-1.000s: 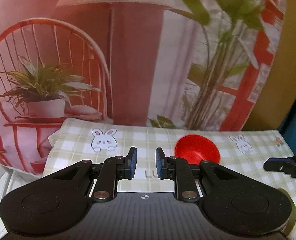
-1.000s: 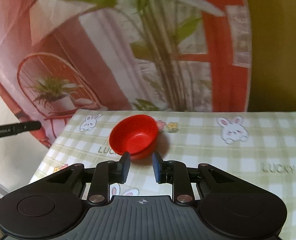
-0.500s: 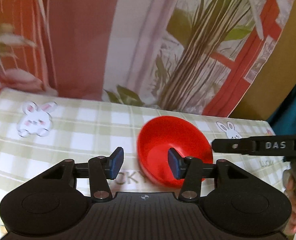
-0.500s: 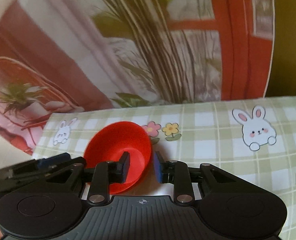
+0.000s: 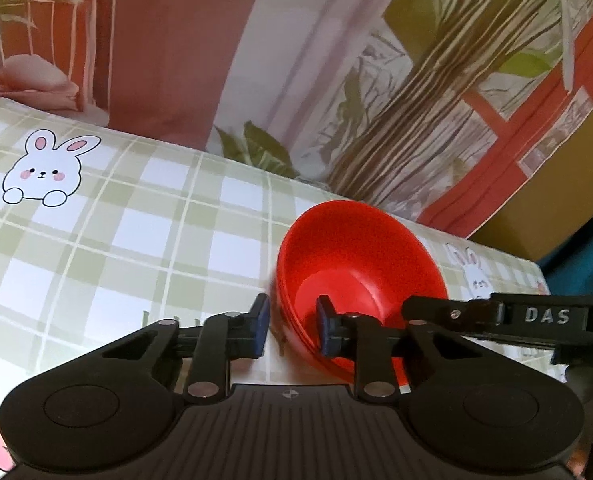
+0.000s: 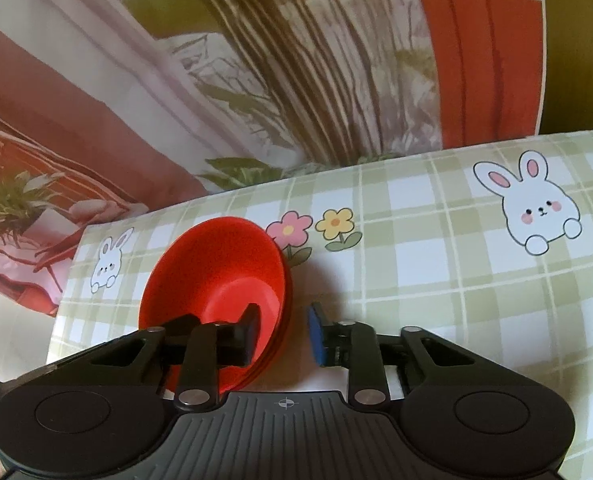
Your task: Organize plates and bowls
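Red bowls [image 5: 360, 276], a nested stack judging by the doubled rims along the lower edge, sit on the green-and-white checked tablecloth [image 5: 144, 240], low and right of centre in the left wrist view and low and left of centre in the right wrist view [image 6: 216, 280]. How many are in the stack is hard to tell.

Left gripper [image 5: 292, 326] is open and straddles the near-left wall of the stack: its right pad sits inside the bowl, its left pad outside over the cloth, and a gap shows between the outer pad and the rim. Right gripper [image 6: 282, 330] is open too, astride the opposite wall, with its left finger reaching into the bowl and its blue-padded right finger outside over the cloth, clear of the rim. Neither set of pads has pinched the plastic.

In the left wrist view the other tool's black finger, lettered "DAS", comes in from the right edge at mid-height, just beside the bowl.

Printed rabbits mark the cloth: one at upper left in the left view [image 5: 44, 172], another at right in the right view [image 6: 532, 204], with a pink and a yellow flower [image 6: 312, 228] just beyond the bowl. A backdrop [image 6: 256, 60] printed with plants and red frames fills the upper half of both views.
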